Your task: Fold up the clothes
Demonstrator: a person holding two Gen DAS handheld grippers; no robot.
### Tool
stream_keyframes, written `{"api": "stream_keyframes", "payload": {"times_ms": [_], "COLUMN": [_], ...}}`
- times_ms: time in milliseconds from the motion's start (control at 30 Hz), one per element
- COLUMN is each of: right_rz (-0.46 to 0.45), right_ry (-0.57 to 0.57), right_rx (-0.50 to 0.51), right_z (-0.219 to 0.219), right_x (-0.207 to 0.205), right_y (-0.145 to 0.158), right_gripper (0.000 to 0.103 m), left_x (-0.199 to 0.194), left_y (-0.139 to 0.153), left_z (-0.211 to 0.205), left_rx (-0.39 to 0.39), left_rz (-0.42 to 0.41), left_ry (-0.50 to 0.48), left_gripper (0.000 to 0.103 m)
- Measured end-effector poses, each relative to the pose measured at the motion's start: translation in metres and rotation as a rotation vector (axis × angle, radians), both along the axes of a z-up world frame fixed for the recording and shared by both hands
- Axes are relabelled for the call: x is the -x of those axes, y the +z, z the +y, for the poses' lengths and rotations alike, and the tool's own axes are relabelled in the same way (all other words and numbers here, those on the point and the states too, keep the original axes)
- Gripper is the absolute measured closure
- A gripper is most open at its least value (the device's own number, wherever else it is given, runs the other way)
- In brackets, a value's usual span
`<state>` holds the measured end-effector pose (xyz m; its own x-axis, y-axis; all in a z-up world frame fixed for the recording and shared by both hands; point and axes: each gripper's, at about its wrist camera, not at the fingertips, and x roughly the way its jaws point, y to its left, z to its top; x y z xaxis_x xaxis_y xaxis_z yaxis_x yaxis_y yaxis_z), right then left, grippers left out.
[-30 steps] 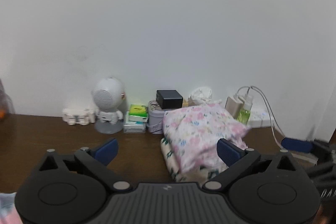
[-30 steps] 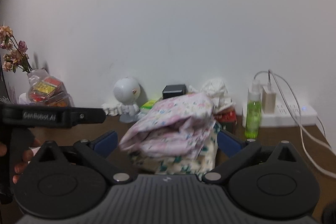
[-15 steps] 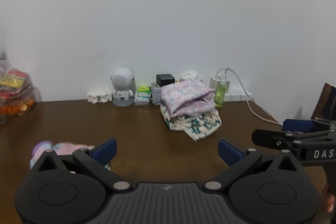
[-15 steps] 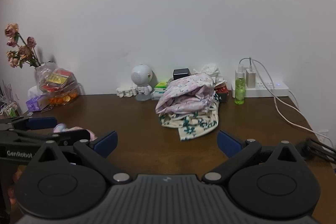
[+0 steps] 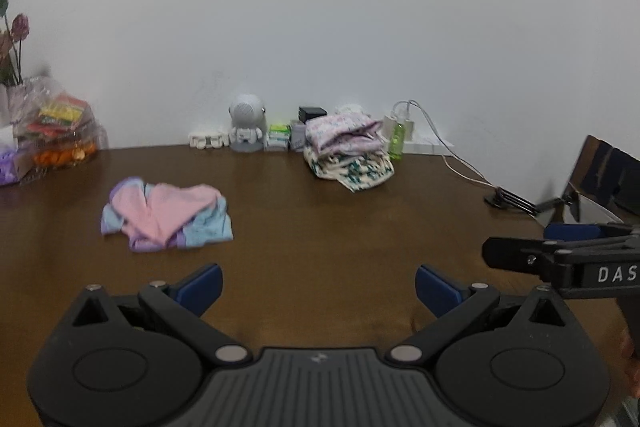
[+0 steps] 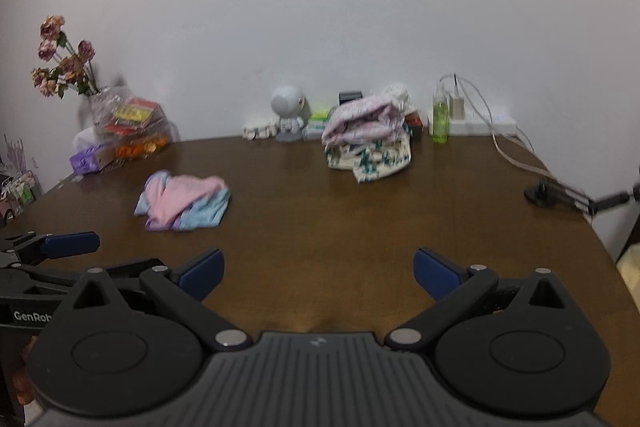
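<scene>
- The left gripper (image 5: 317, 285) hangs over the near table (image 5: 320, 227) edge, jaws spread wide and empty.
- The right gripper (image 6: 318, 269) likewise gapes, holding nothing.
- A crumpled pink-and-blue garment (image 5: 166, 217) lies left of centre.
- Folded floral clothes (image 5: 348, 151) sit stacked far back by the wall.

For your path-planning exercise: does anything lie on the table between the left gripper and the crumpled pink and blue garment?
Nothing visible does. Only bare brown table lies between the open left gripper and the pink and blue garment. The folded stack sits further back by the wall.
</scene>
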<state>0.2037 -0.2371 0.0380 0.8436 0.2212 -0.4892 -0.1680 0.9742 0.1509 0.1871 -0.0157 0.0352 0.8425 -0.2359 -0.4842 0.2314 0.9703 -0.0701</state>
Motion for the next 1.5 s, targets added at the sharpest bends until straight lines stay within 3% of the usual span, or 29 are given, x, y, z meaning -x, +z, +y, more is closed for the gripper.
{"api": "stream_keyframes", "payload": {"times_ms": [367, 567, 700, 1500], "right_rz": [0.038, 0.050, 0.049, 0.026], "right_ry": [-0.035, -0.033, -0.031, -0.029], "right_rx": [-0.008, -0.009, -0.004, 0.009], "right_z": [0.015, 0.021, 0.024, 0.030], "right_x": [0.071, 0.092, 0.100, 0.112], "right_y": [-0.027, -0.036, -0.039, -0.041], "right_gripper": [0.000, 0.000, 0.000, 0.000], "left_x": [0.061, 0.074, 0.080, 0.093], "left_y": [-0.021, -0.034, -0.038, -0.035], "left_z": [0.005, 0.008, 0.015, 0.017], "left_rx": [-0.033, -0.030, 0.002, -0.022], "left_rz": [-0.012, 0.030, 0.044, 0.026], "left_ry": [0.038, 0.045, 0.041, 0.041], "left_gripper": [0.000, 0.000, 0.000, 0.001]}}
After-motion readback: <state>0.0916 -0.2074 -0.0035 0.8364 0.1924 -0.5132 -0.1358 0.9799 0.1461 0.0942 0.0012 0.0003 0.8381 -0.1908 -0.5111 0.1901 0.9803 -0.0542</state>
